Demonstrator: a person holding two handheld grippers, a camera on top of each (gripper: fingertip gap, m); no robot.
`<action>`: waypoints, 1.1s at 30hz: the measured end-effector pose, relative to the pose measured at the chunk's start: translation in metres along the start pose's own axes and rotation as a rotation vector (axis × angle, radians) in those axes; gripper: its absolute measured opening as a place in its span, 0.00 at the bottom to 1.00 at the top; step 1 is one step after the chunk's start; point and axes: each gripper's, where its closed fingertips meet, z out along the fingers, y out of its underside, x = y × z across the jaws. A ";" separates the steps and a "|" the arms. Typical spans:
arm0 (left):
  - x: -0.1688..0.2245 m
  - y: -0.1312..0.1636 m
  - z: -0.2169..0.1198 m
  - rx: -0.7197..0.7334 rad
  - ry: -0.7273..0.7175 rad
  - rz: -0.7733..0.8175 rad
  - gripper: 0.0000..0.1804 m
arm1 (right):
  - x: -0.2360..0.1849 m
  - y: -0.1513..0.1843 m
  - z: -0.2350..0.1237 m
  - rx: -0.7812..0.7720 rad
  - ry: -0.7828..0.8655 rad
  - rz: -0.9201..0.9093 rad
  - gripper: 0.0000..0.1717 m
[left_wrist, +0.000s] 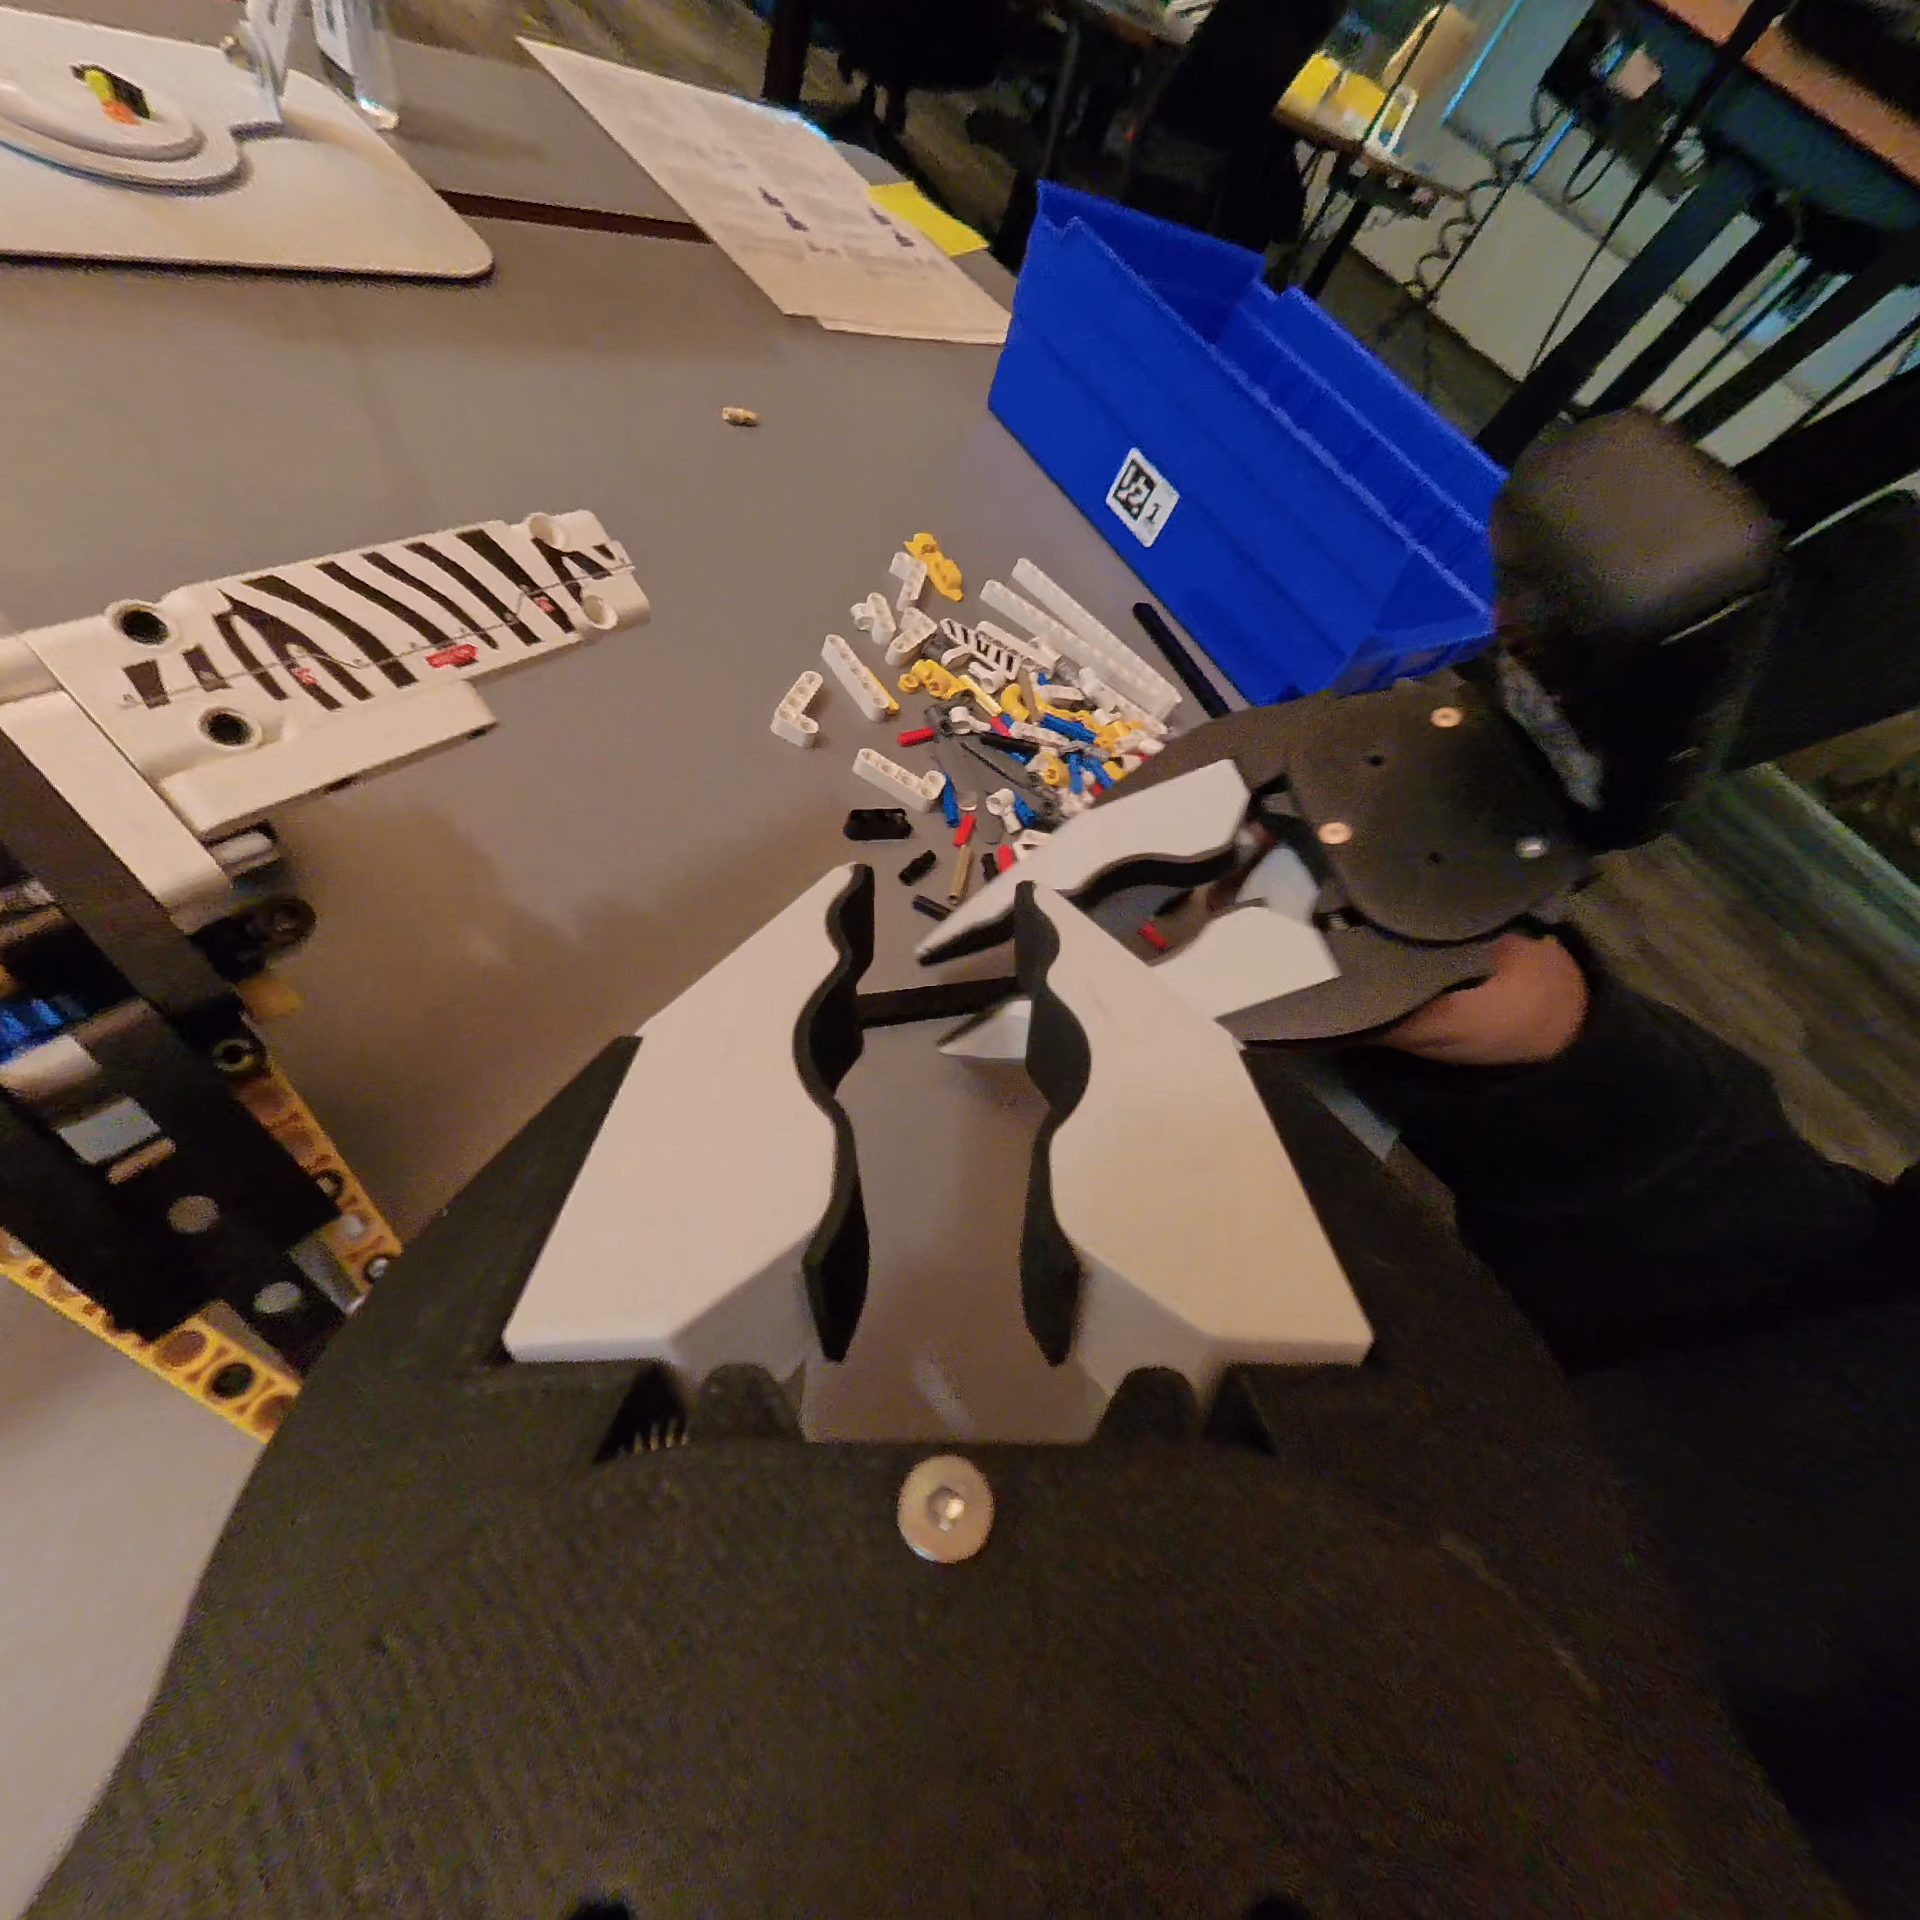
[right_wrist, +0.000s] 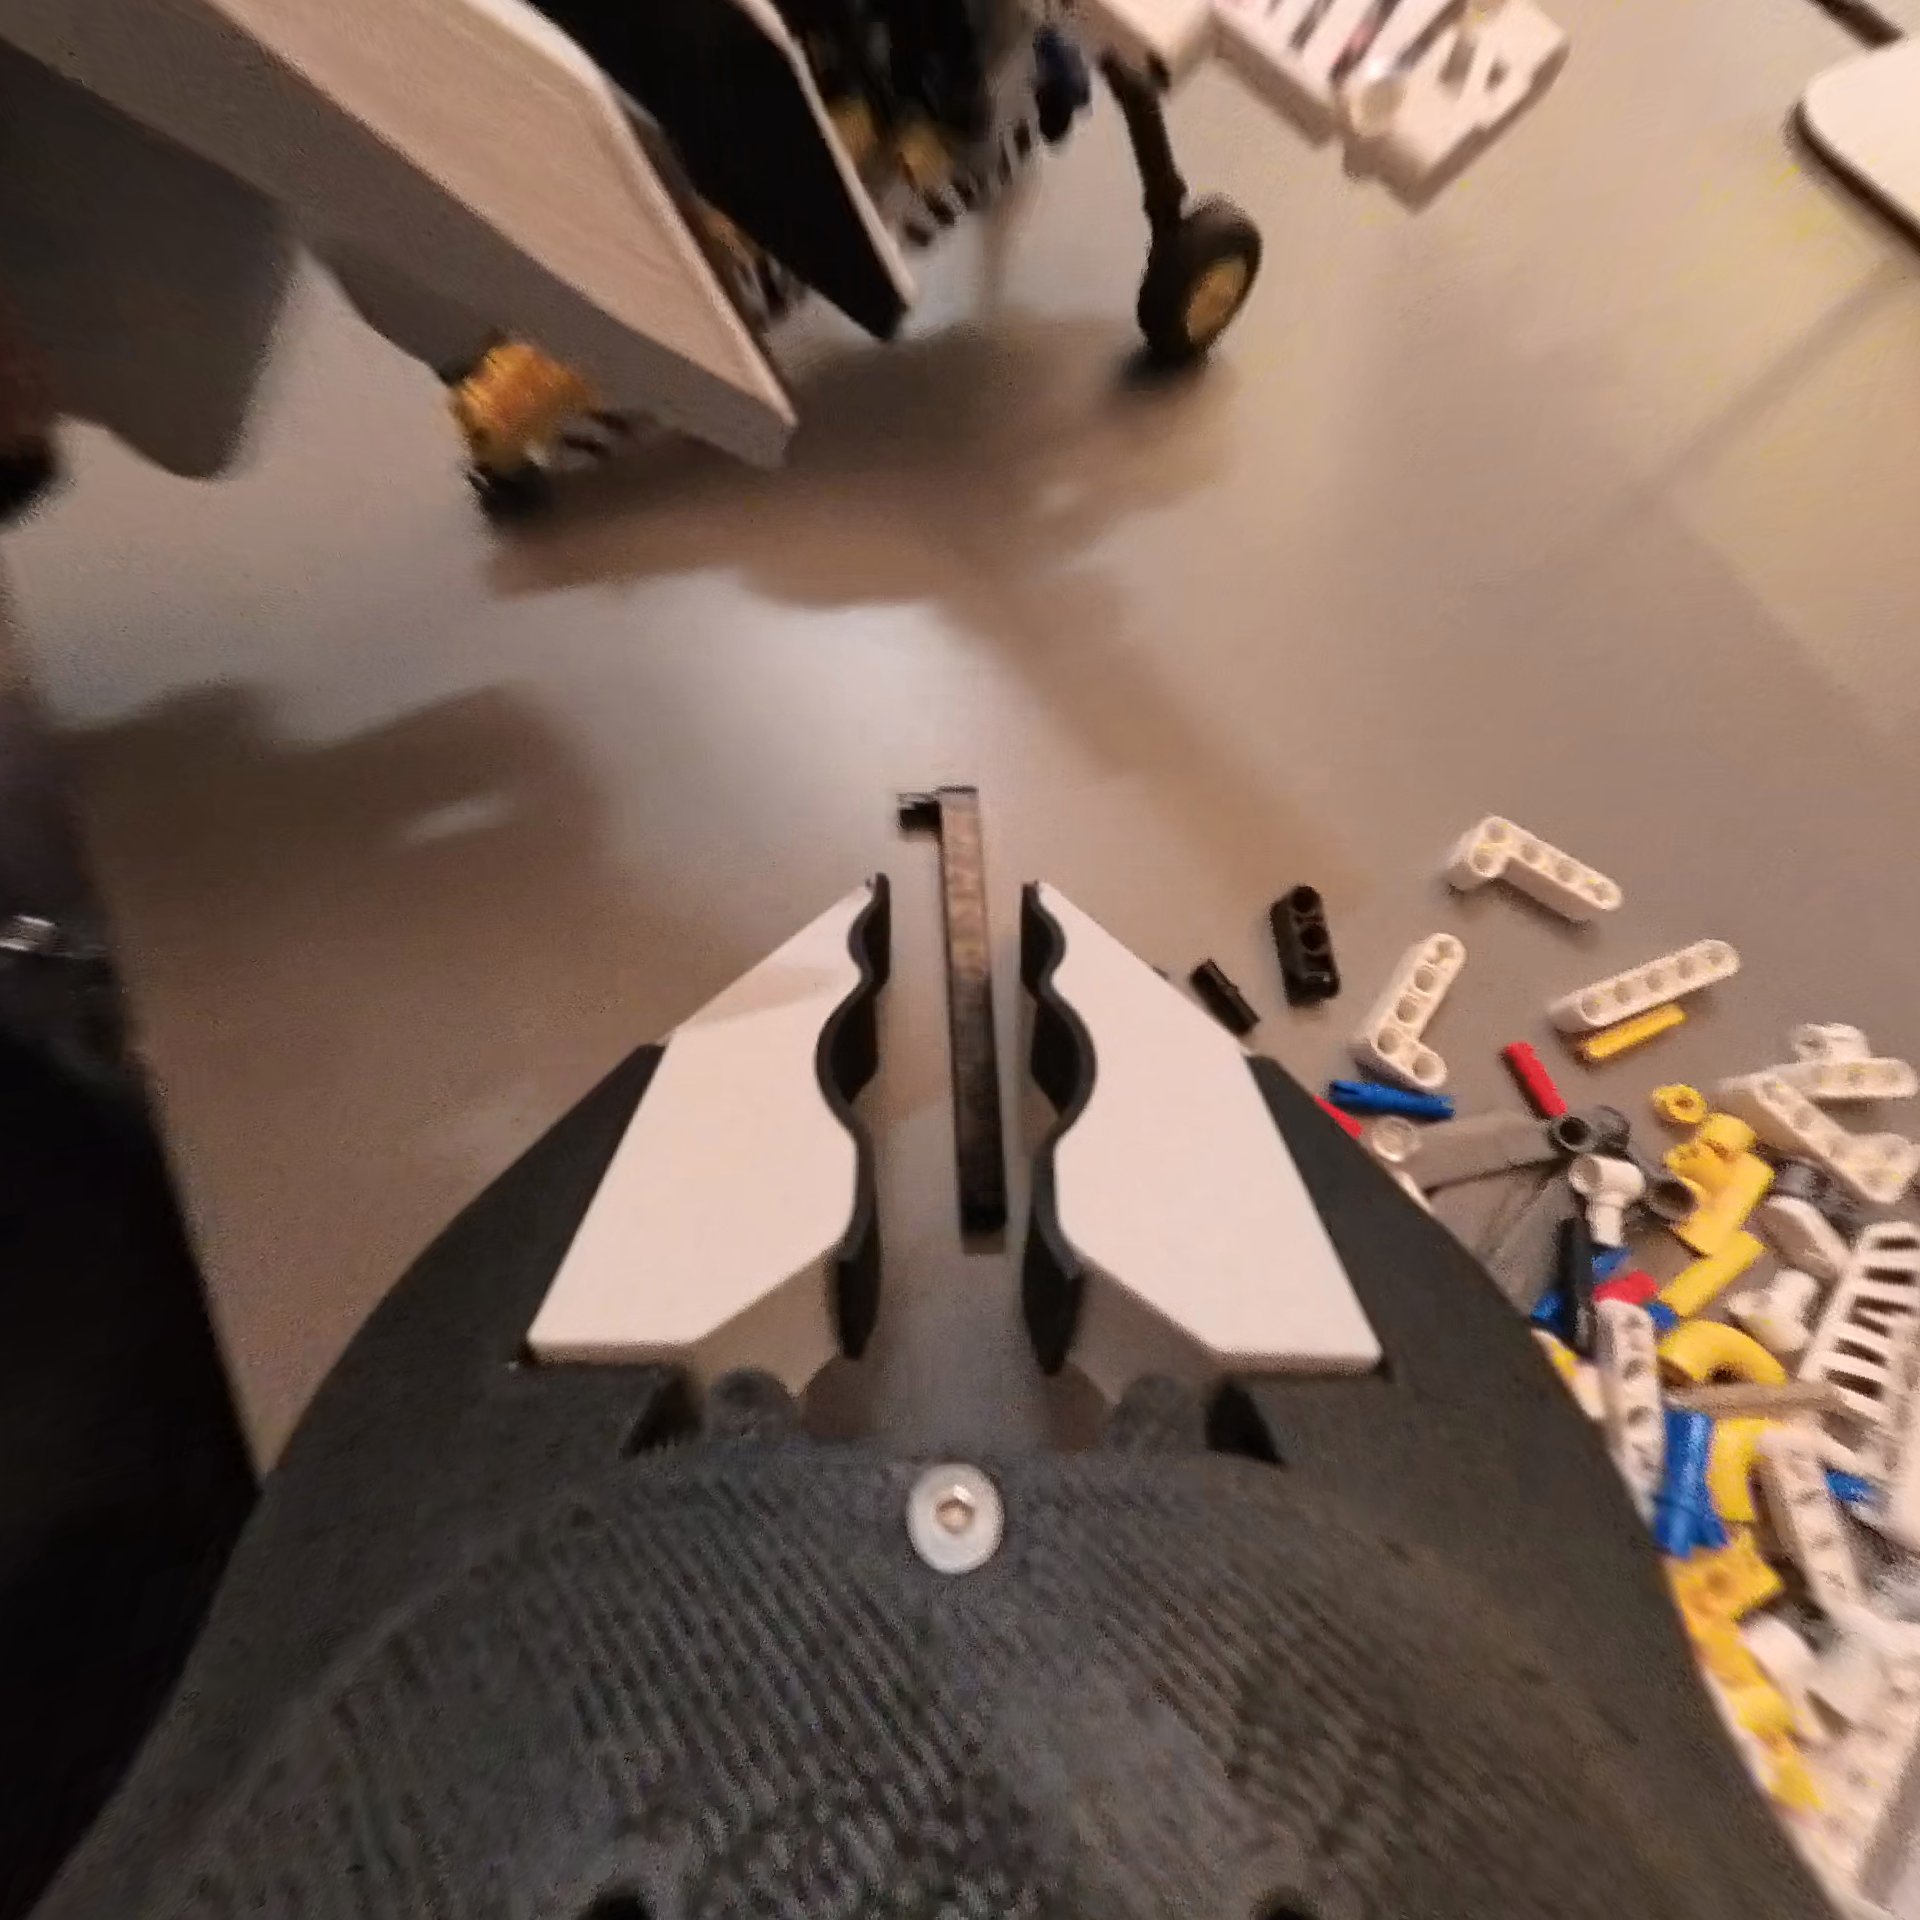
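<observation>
Between the right gripper's spread fingers lies a long, thin black bar with a short stub at its far end. Grey table shows on both sides of it, so neither pad presses on it. The left gripper is also spread and grips nothing. From its own camera the bar's end seems to cross the space between its pads, but I cannot tell whether it touches either.

The bar looks like rigid, smooth plastic: probably very light, stiff and apt to slip or twist in a loose pinch. Its flat long sides near mid-length look like the surest place to hold it.

Just beyond, a short black beam and a pile of white, yellow, blue and red building pieces are spread beside a blue bin. Farther left is a white zebra-striped panel, and printed sheets lie at the back.
</observation>
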 end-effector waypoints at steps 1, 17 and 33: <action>0.003 0.001 -0.001 0.006 0.013 -0.002 0.13 | 0.003 0.005 0.005 -0.044 0.032 -0.019 0.14; 0.048 -0.035 -0.051 0.387 0.392 -0.142 0.27 | -0.029 -0.093 -0.075 0.655 -0.147 0.046 0.03; 0.118 -0.047 -0.086 0.470 0.938 -0.182 0.07 | -0.084 -0.123 -0.150 0.825 -1.424 0.709 0.03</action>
